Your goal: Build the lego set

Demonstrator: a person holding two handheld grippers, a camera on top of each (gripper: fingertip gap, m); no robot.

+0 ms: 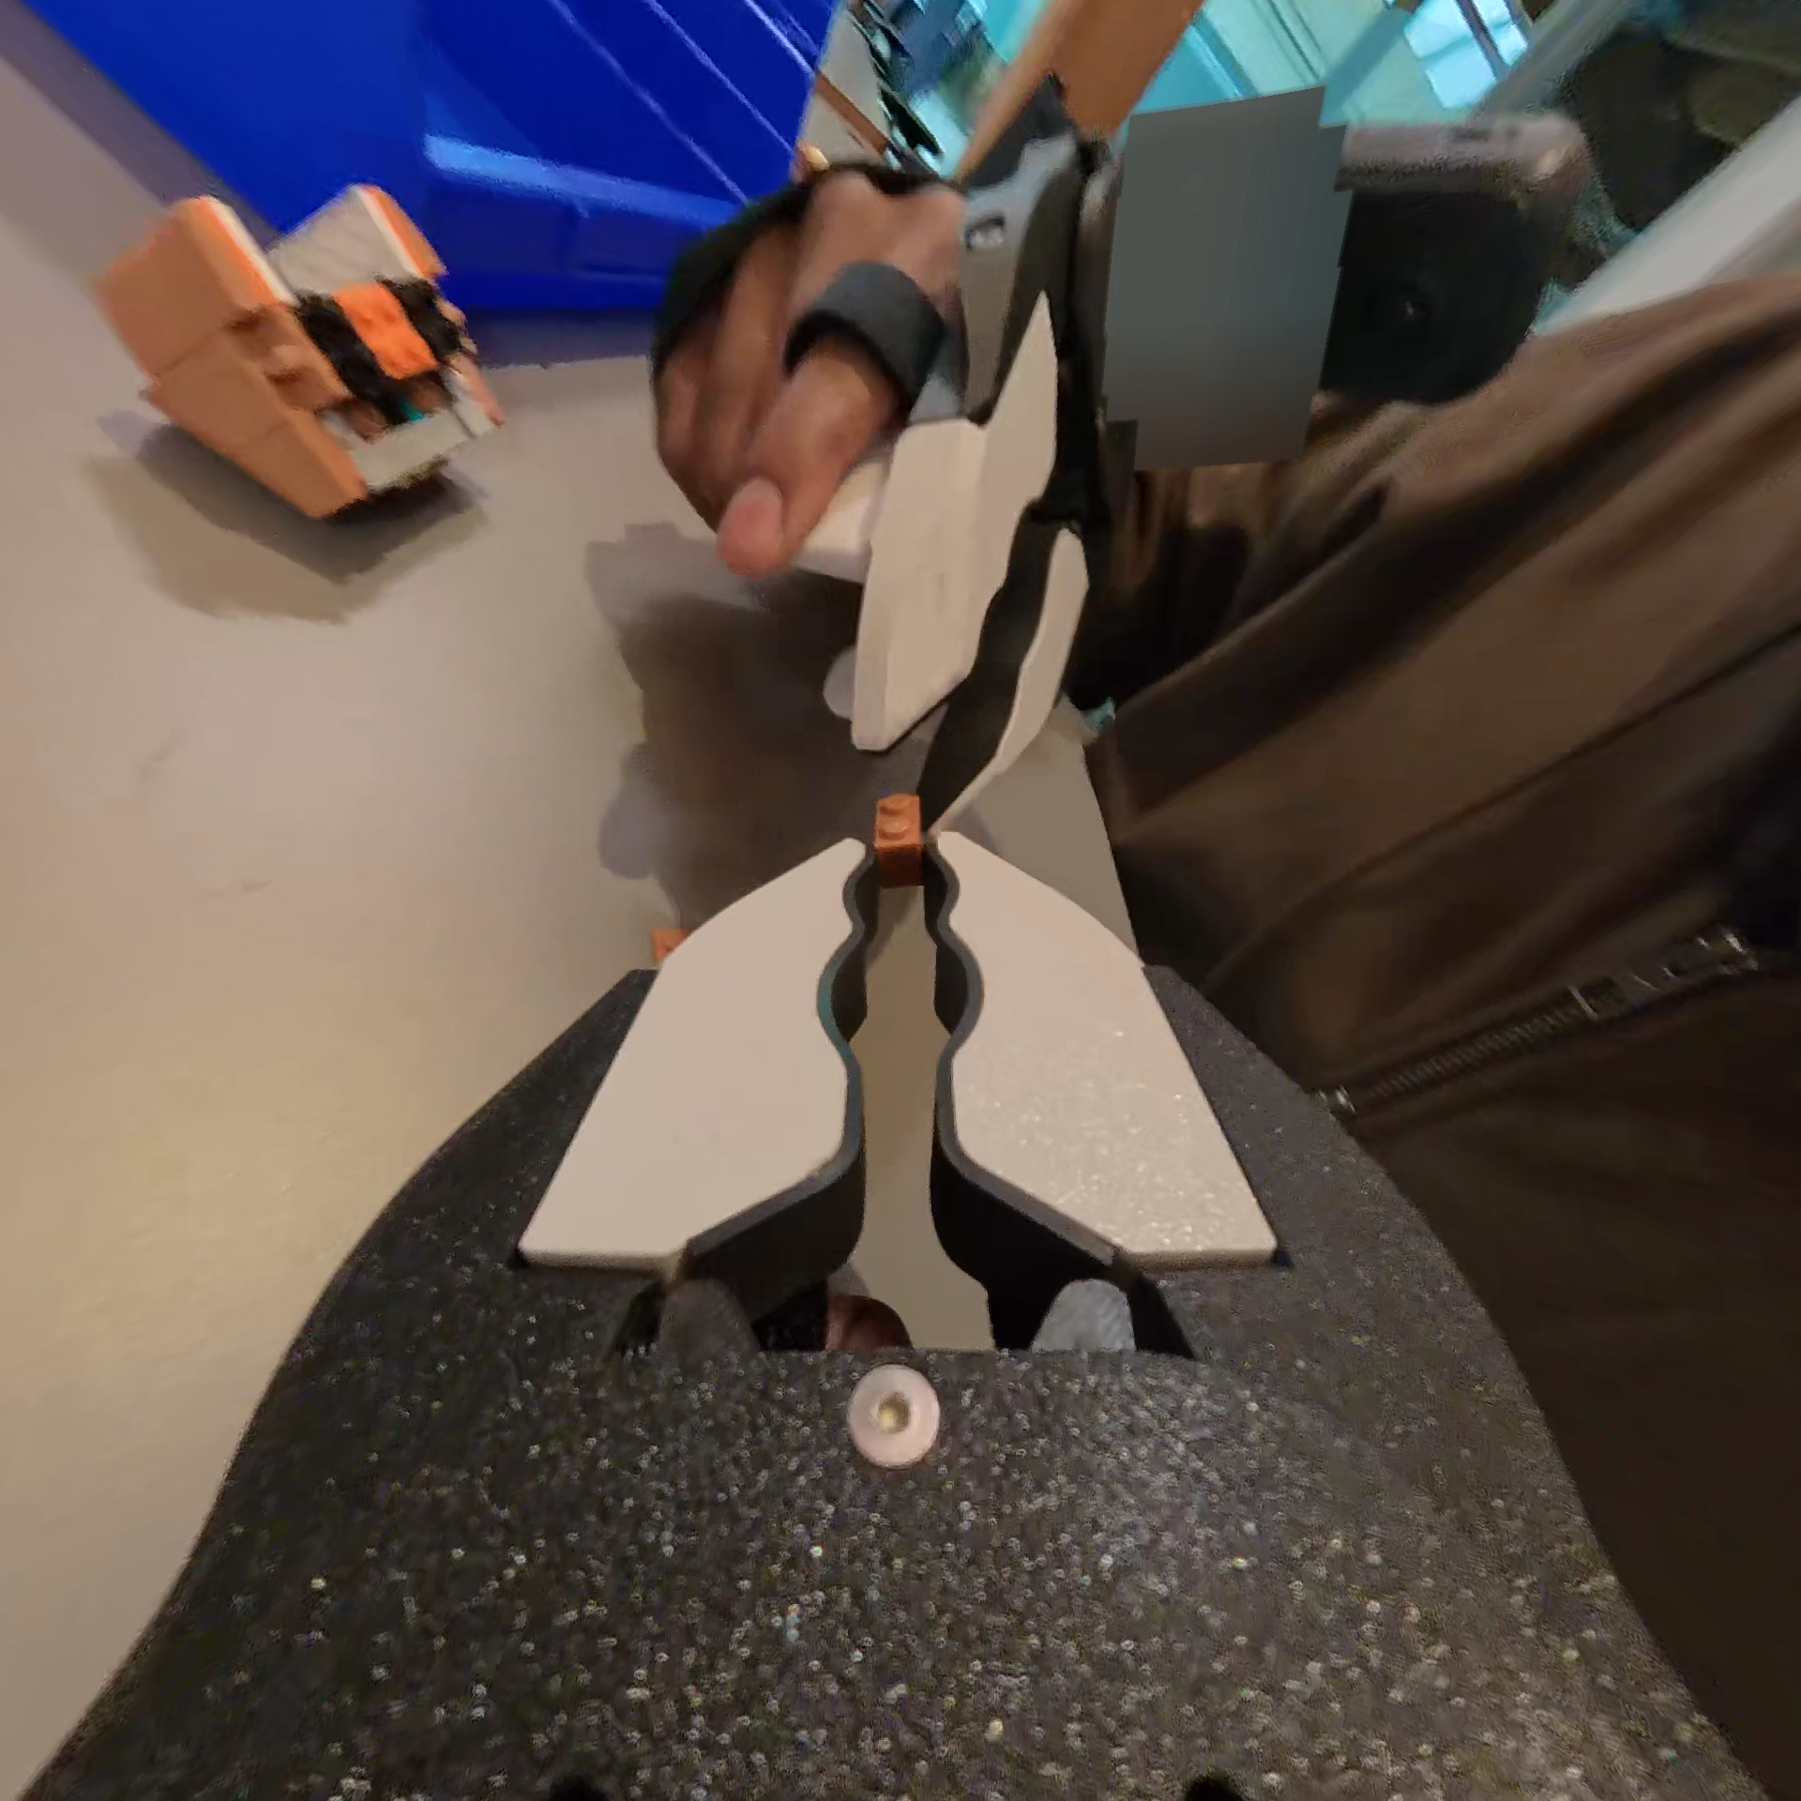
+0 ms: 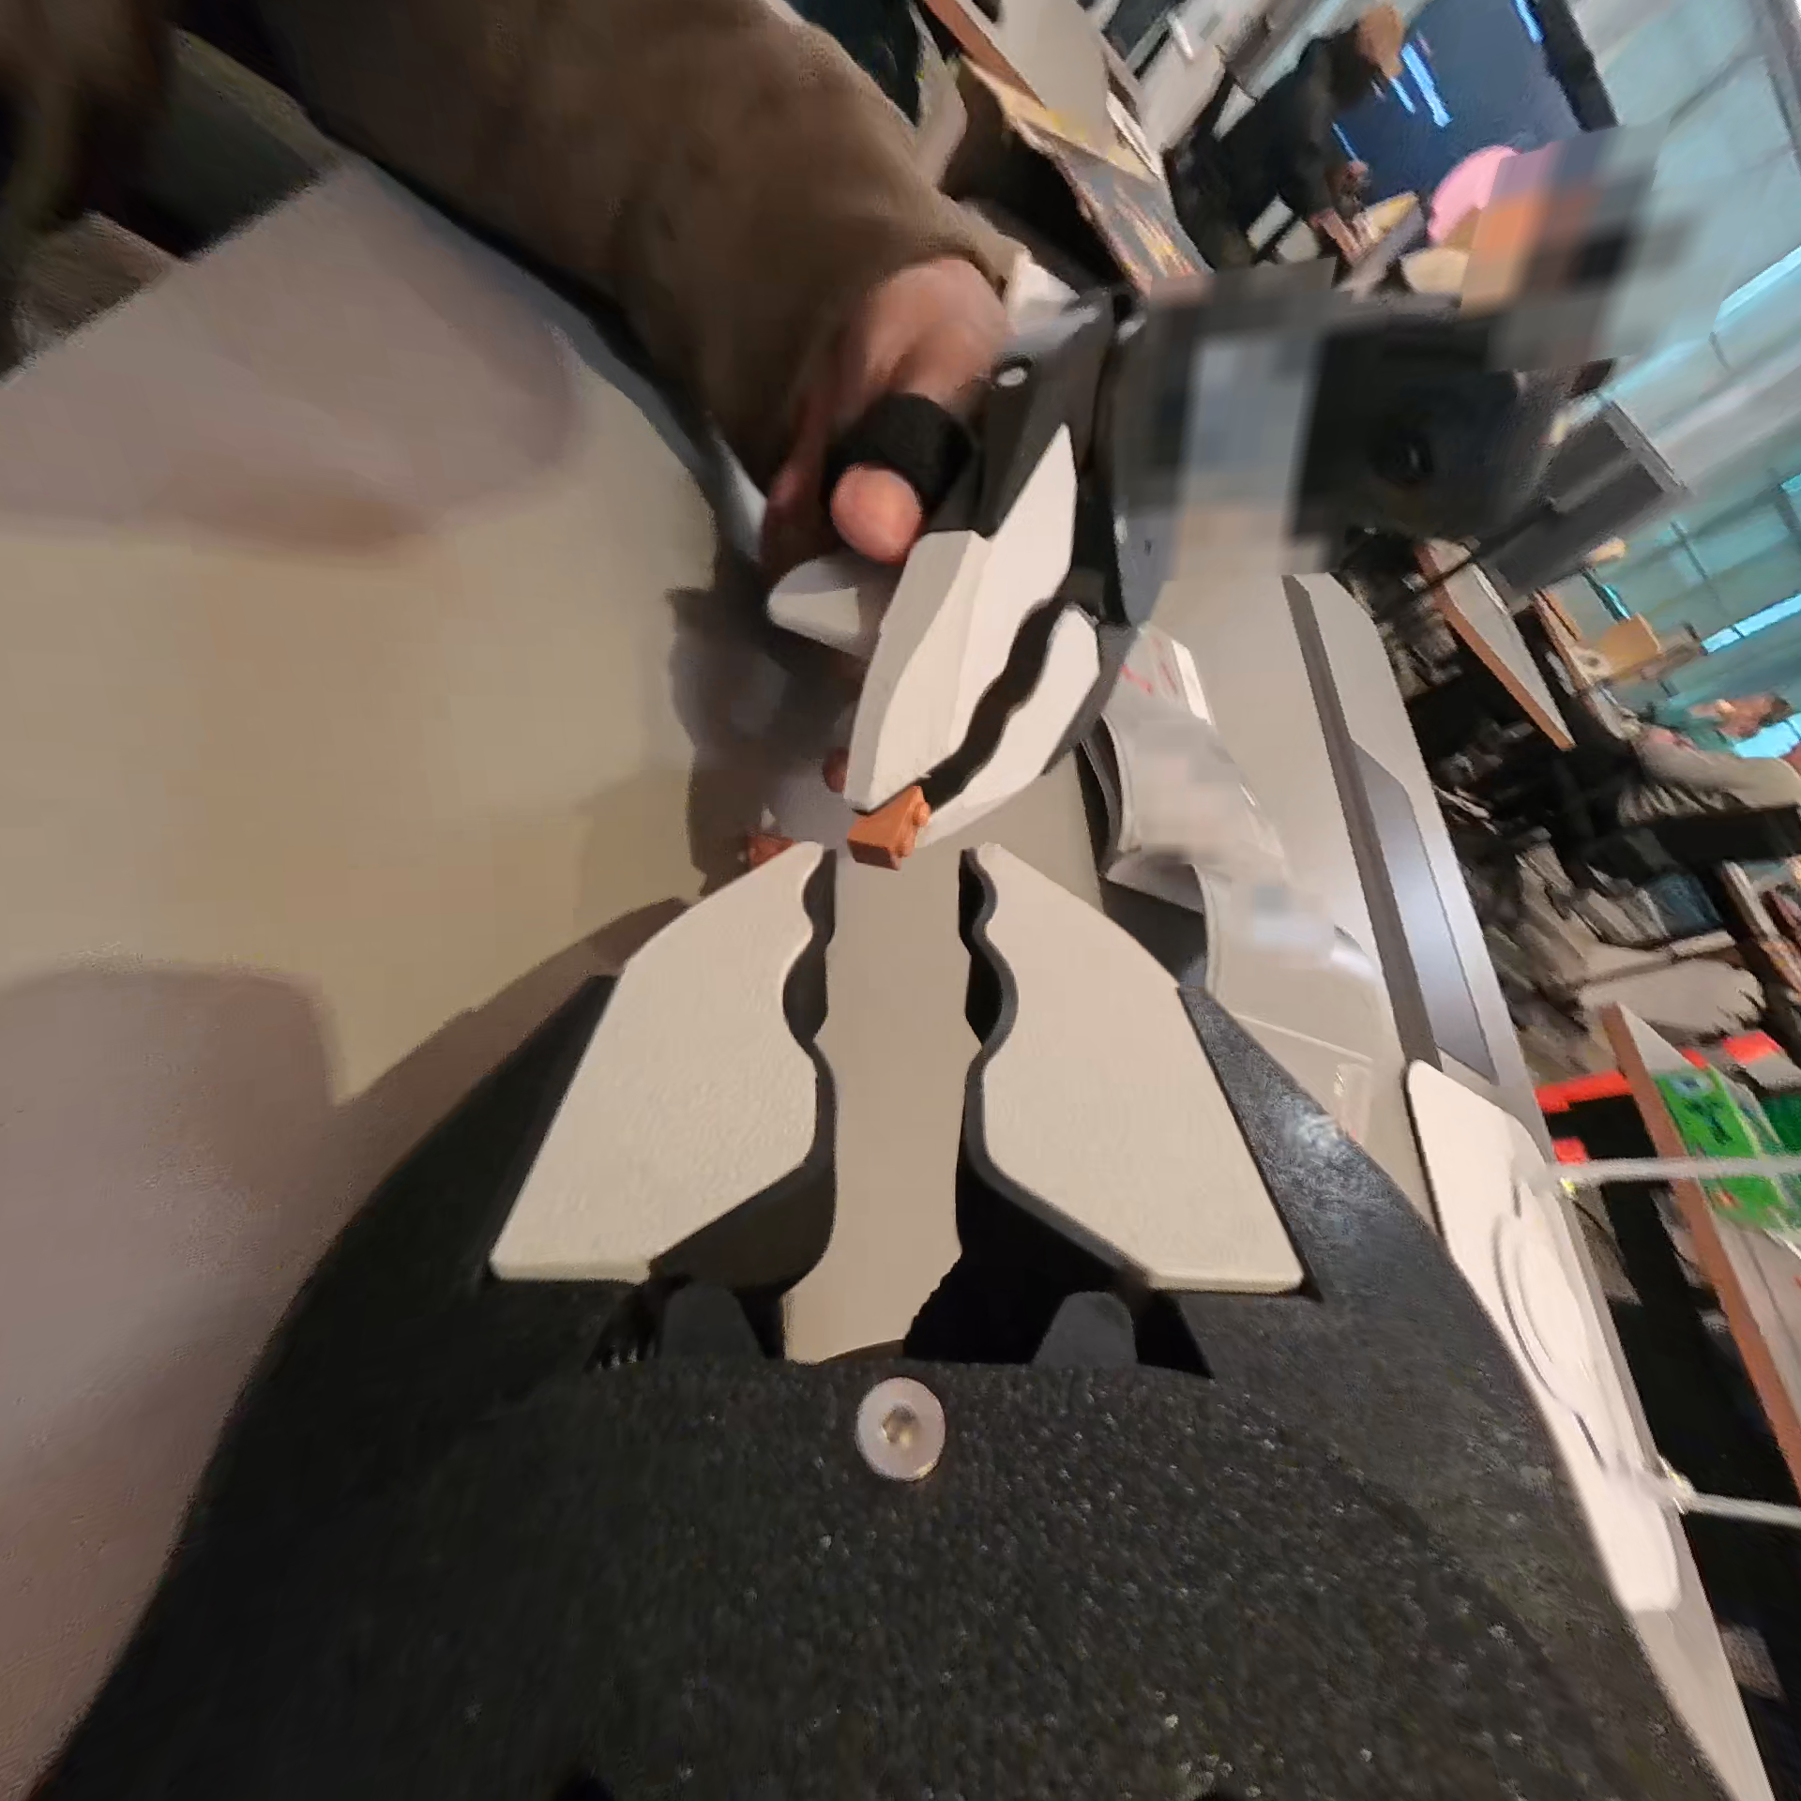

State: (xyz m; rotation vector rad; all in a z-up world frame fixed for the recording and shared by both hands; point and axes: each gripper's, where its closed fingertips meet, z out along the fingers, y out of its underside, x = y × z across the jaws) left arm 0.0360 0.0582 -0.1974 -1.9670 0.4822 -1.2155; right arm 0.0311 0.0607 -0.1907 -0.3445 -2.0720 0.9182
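My left gripper (image 1: pixel 899 858) is shut on a small brown brick (image 1: pixel 898 846), held at its fingertips above the beige table (image 1: pixel 244 877). In the right wrist view the left gripper (image 2: pixel 899 801) shows farther off, with the same brick (image 2: pixel 885 817) in its tips. My right gripper (image 2: pixel 897 856) is open and empty, its tips just below that brick. It also shows in the left wrist view (image 1: pixel 916 775), pointing down at the brick. A partly built orange, grey and black lego model (image 1: pixel 292 361) lies on the table at the far left.
A blue bin (image 1: pixel 536 146) stands behind the model. Loose small brown pieces (image 2: pixel 765 846) lie on the table under the grippers. A clear bag with paper (image 2: pixel 1169 760) and a grey flat device (image 2: pixel 1364 799) lie to the right. A brown sleeve (image 1: pixel 1462 682) fills the right side. Both grippers' tips are close together, under 4 cm apart.
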